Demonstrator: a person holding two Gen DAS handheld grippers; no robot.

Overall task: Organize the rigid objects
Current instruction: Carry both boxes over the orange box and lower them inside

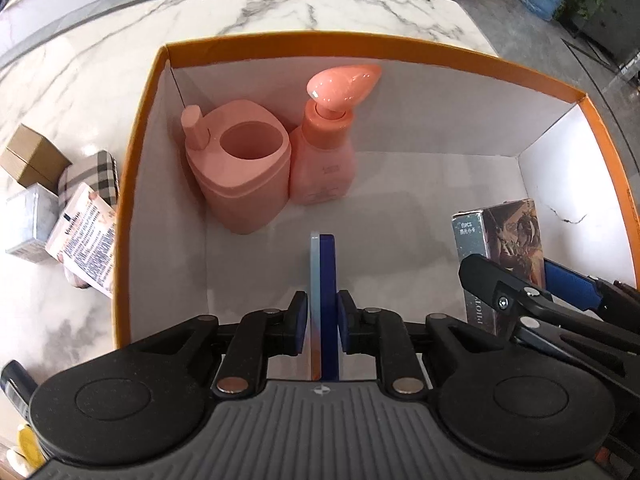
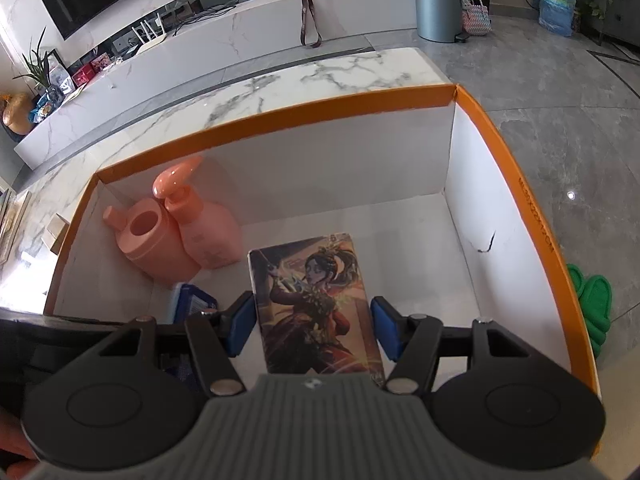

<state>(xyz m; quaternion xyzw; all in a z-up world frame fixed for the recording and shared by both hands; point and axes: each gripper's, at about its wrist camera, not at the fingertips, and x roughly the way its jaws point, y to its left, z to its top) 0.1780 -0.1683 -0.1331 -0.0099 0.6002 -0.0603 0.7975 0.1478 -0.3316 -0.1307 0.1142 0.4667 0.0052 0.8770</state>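
Observation:
An orange cardboard box [image 1: 360, 46] with white inner walls stands on the marble table. In its far left corner stand a pink holder cup [image 1: 240, 168] and a pink pump bottle [image 1: 324, 152]. My left gripper [image 1: 323, 312] points down into the box, its pads against both faces of a thin blue box [image 1: 325, 264] held edge-on. My right gripper [image 2: 312, 316] is shut on an illustrated card box [image 2: 312, 304] by its long sides, low inside the orange box [image 2: 280, 120]. In the left wrist view the card box [image 1: 500, 240] stands upright at the right. The blue box [image 2: 192, 300] sits just left of it.
Outside the box's left wall lie a brown carton [image 1: 32, 156], a plaid pouch [image 1: 92, 176], a printed packet [image 1: 86, 240] and a grey box [image 1: 30, 220]. The orange box's right half holds bare floor. Green slippers [image 2: 592, 304] lie on the room's floor beyond the right wall.

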